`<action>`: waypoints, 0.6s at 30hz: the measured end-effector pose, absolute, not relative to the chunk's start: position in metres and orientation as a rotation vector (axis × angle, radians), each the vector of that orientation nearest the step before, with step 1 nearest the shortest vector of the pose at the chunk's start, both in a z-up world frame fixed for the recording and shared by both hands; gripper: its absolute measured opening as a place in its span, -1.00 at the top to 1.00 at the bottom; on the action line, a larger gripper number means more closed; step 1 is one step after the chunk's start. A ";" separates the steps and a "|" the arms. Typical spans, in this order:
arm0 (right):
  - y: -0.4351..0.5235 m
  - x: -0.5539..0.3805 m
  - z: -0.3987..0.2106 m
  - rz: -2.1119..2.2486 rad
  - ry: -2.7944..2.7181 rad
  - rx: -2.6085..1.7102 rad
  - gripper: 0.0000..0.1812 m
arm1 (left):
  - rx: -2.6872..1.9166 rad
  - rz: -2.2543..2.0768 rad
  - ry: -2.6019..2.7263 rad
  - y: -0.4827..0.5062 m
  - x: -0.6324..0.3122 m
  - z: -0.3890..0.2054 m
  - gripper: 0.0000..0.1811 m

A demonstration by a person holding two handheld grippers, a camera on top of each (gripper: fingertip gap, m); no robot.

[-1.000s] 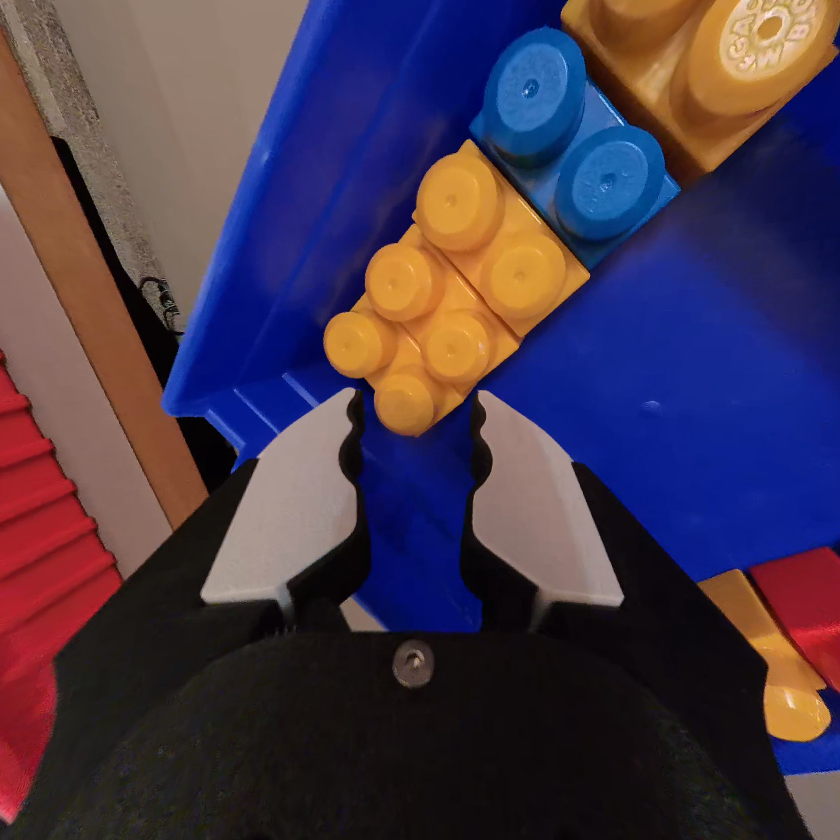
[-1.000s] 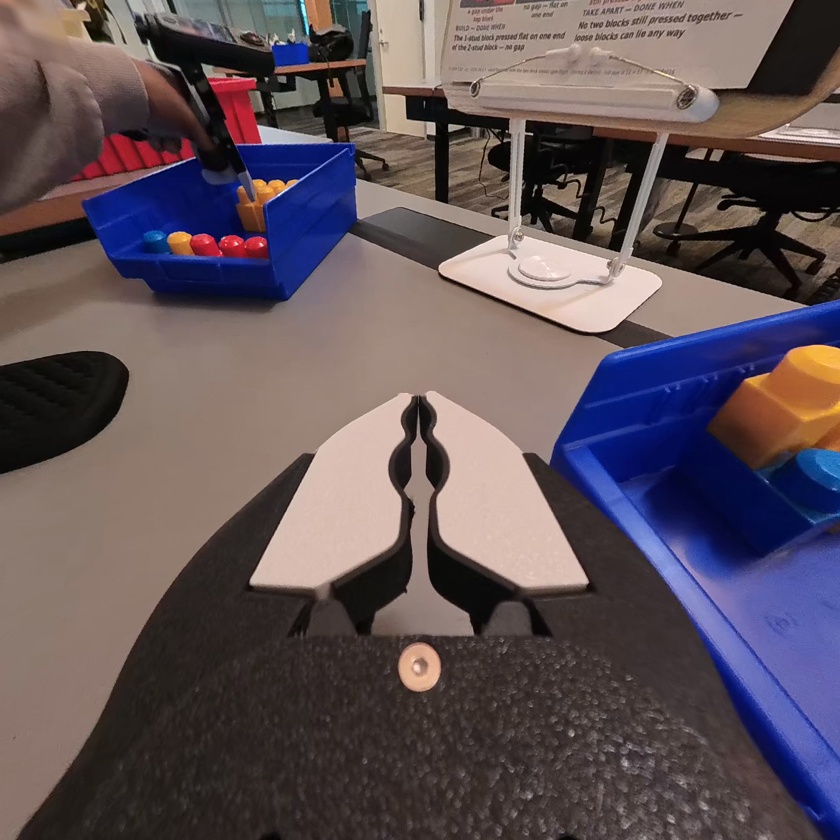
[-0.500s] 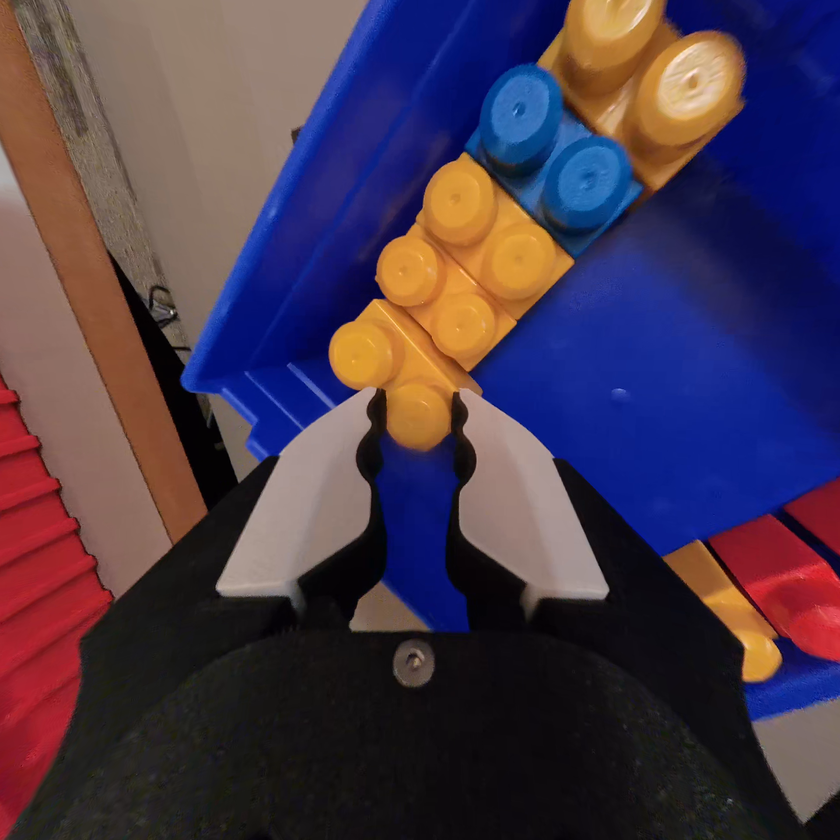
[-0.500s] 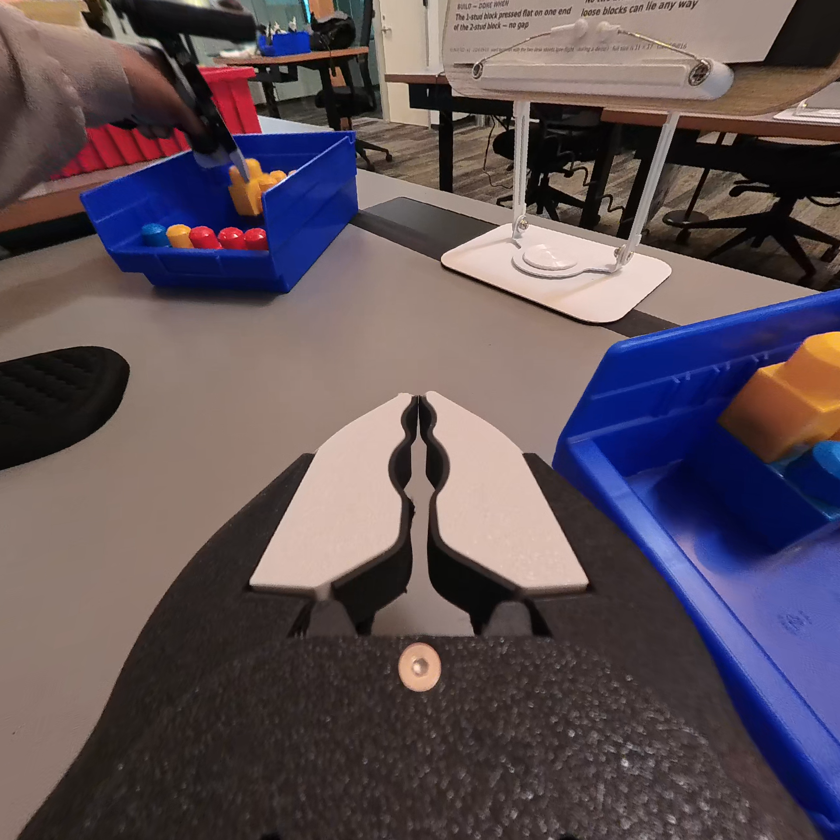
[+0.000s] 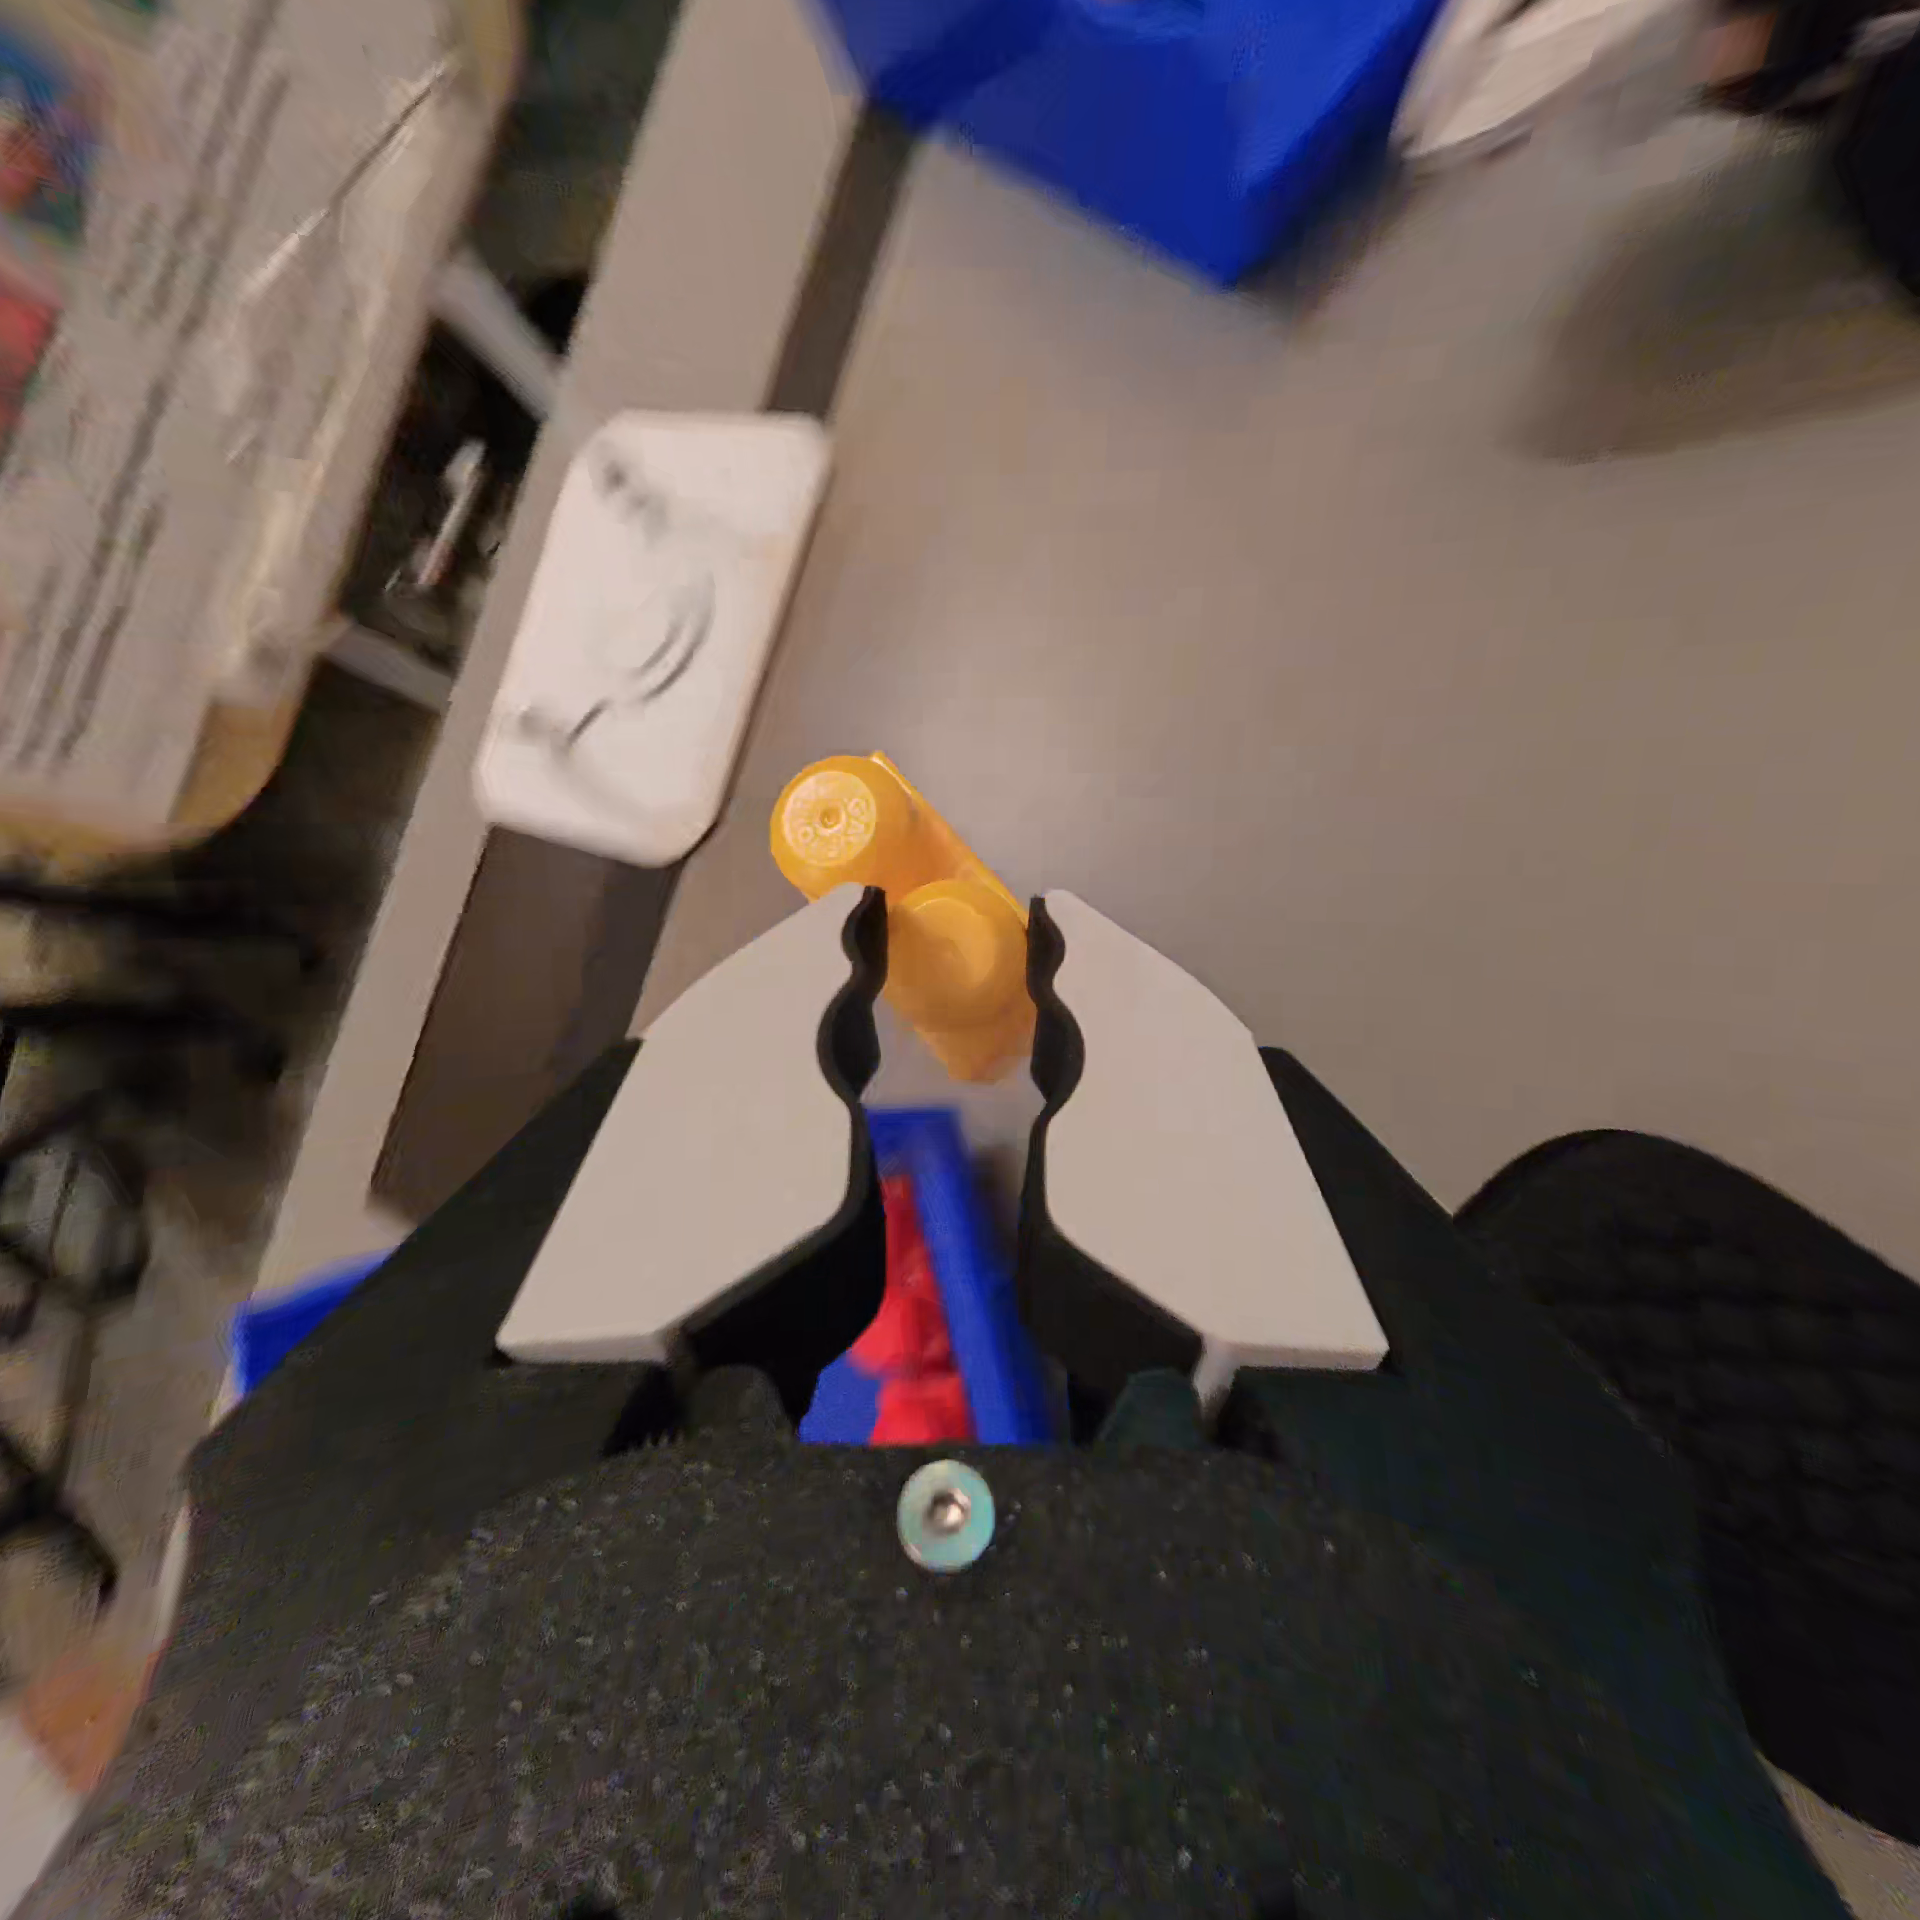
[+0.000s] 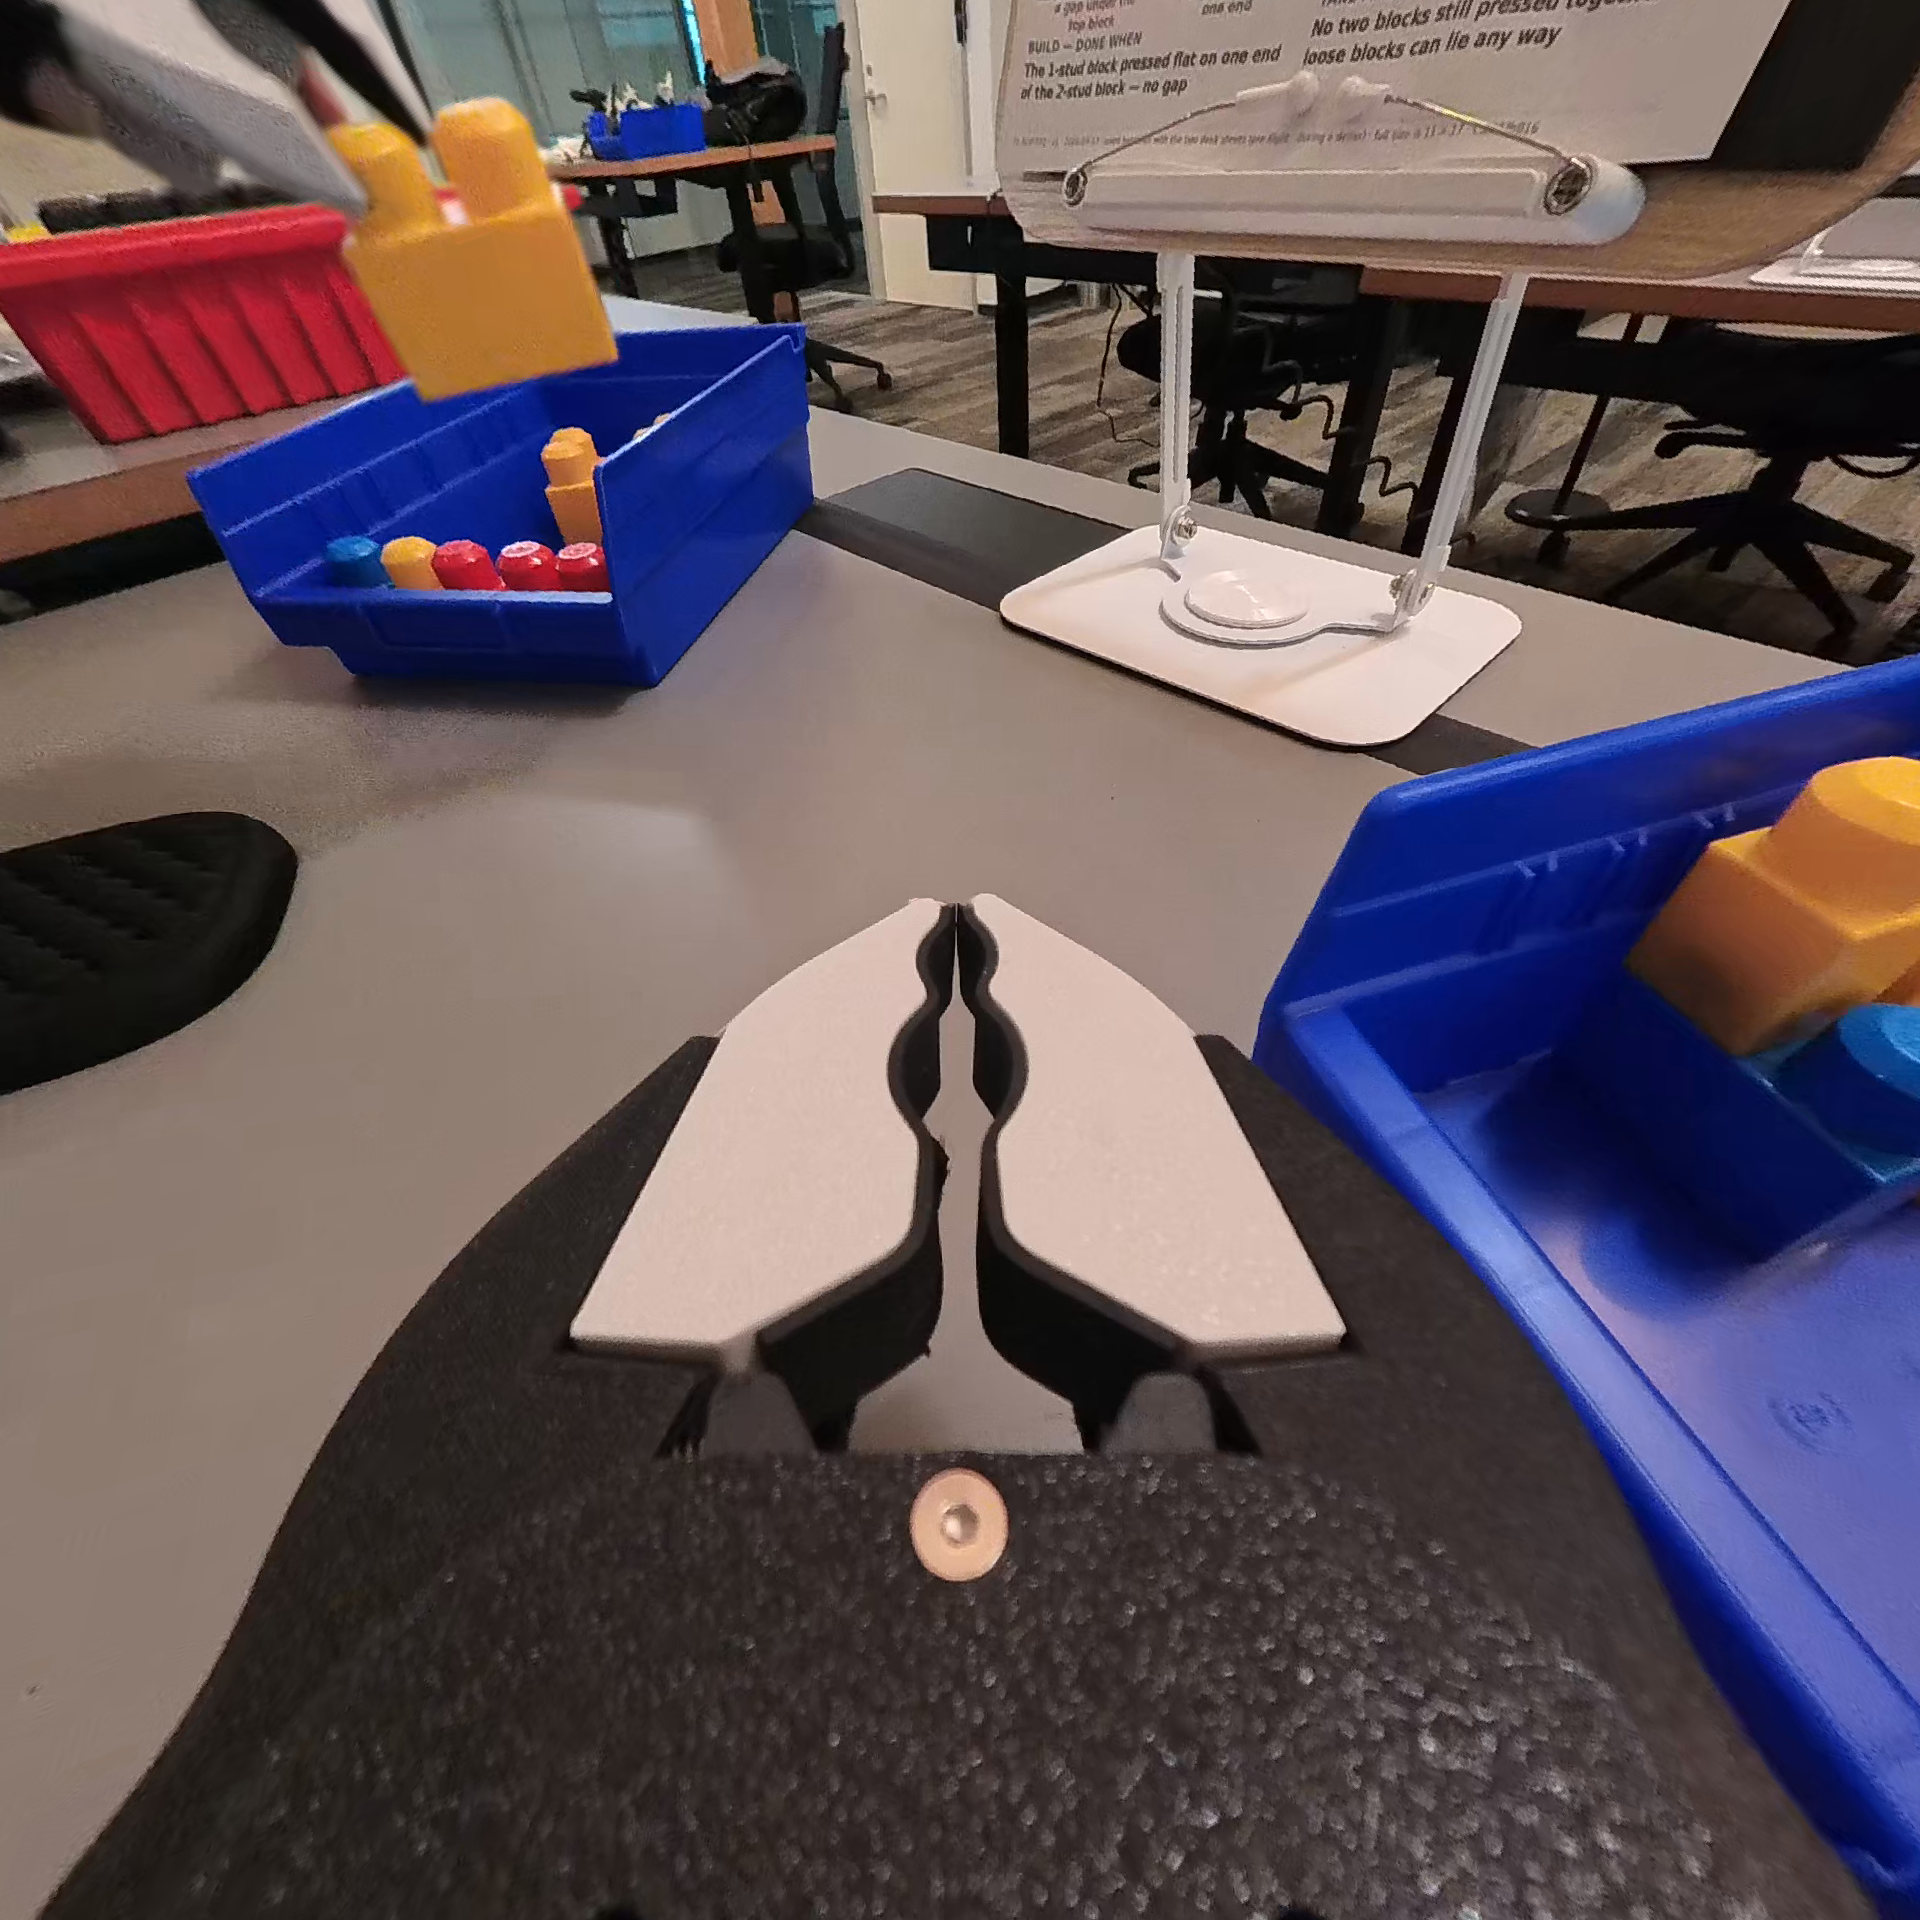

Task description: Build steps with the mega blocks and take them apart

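My left gripper (image 5: pixel 951 914) is shut on a yellow two-stud block (image 5: pixel 925 925) and holds it in the air above the grey table (image 5: pixel 1195 644). The same block (image 6: pixel 473 260) shows at the top left of the right wrist view, held by the left gripper's fingers (image 6: pixel 197 120) above the far blue bin (image 6: pixel 520 623). That bin holds blue, yellow and red blocks (image 6: pixel 468 566). My right gripper (image 6: pixel 956 914) is shut and empty, low over the table. Beside it a near blue bin (image 6: pixel 1455 1195) holds a yellow block (image 6: pixel 1808 904) on a blue block (image 6: pixel 1860 1081).
A white stand base (image 6: pixel 1268 634) carries a tilted instruction sheet (image 6: pixel 1382 62) at the back. A black textured pad (image 6: pixel 114 935) lies at the left. A red bin (image 6: pixel 187 312) stands behind the far blue bin. Desks and office chairs stand beyond the table. Tip to tip, the grippers are about 25 cm apart.
My left gripper closed on the yellow two-stud block in the far bin and lifted it out, swinging over the table. My right gripper stayed shut and almost still.
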State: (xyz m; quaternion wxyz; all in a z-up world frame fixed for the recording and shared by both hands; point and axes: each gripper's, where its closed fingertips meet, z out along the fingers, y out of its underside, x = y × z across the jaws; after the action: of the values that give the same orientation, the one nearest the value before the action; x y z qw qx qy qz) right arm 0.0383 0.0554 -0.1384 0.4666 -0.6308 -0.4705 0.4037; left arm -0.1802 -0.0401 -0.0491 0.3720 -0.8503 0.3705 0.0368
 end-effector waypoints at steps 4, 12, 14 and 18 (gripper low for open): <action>0.057 0.040 -0.136 0.990 -1.146 -1.540 1.00 | -1.931 -0.184 1.302 -0.058 -0.077 -0.074 0.71; 0.061 0.043 -0.134 0.984 -1.128 -1.538 1.00 | -1.552 -0.660 1.696 -0.105 0.031 -0.130 0.71; 0.062 0.044 -0.135 0.981 -1.127 -1.540 1.00 | -1.502 -0.693 1.769 -0.112 0.044 -0.144 0.71; 0.062 0.043 -0.136 0.979 -1.132 -1.540 1.00 | -1.444 -0.724 1.854 -0.120 0.060 -0.165 0.71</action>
State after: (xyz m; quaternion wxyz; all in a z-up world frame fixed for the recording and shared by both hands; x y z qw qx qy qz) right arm 0.0434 0.0615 -0.1357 0.4770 -0.6303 -0.4632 0.4008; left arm 0.0599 -0.1196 -0.1651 0.3346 -0.5533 0.7105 -0.2776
